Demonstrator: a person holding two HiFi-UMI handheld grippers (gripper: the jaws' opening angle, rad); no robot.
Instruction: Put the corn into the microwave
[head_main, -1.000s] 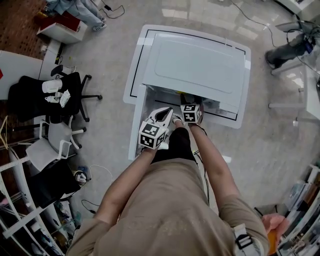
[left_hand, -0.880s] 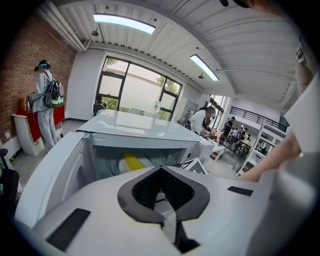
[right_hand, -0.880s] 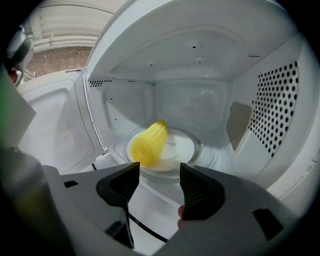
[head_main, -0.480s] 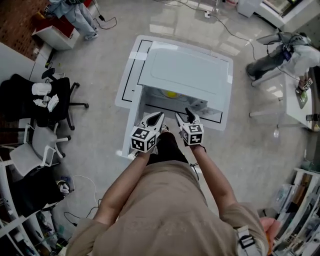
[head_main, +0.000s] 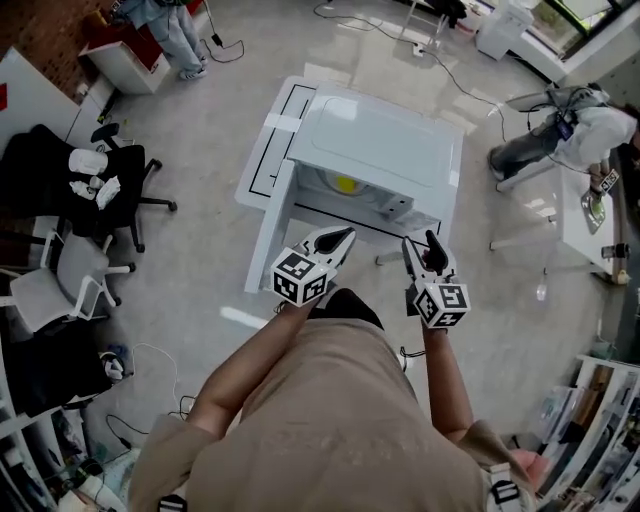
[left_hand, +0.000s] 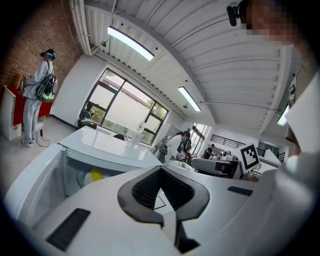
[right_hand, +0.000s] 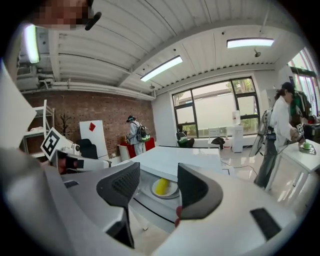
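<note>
A yellow corn cob lies on a white plate inside the white microwave, whose door stands swung out on the left. The corn shows between the right gripper's spread jaws, and the corn is at the left gripper view's left. My left gripper hovers in front of the opening, its jaws together and holding nothing. My right gripper is open and empty, lower right of the opening. Both are apart from the microwave.
The microwave stands on a small white table with a black outline. Office chairs crowd the left. A person stands at the far back left, another by a desk at the right. Cables run across the floor.
Both grippers have drawn back from the microwave's opening toward my body, and the right one has swung out to the right. The corn stays on the plate inside.
</note>
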